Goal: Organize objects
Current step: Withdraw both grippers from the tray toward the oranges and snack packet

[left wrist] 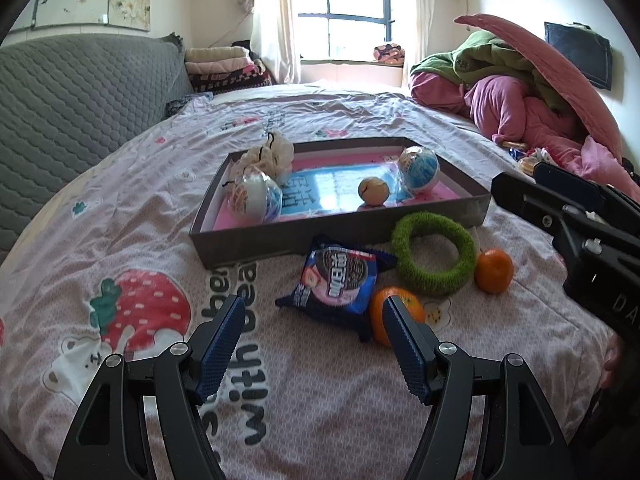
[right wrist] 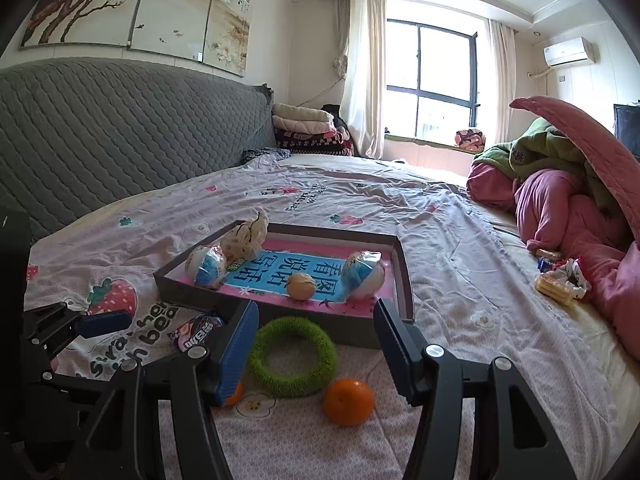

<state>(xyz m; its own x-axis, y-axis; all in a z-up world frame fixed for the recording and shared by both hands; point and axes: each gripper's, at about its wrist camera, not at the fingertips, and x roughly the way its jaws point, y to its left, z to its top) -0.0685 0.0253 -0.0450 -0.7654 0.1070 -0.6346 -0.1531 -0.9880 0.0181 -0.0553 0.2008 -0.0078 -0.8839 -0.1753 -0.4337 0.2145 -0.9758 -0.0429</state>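
Bed (left wrist: 360, 420) holds fuzzy green ring (left wrist: 434, 254) beside tray (left wrist: 320, 232).

bedsheet (left wrist: 320, 420): "with bear" | tray (right wrist: 404, 280) print: "看图说话"

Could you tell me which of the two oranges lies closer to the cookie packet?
The orange partly hidden behind the left gripper's finger; it sits against the cookie packet. The other orange lies beyond the green ring.
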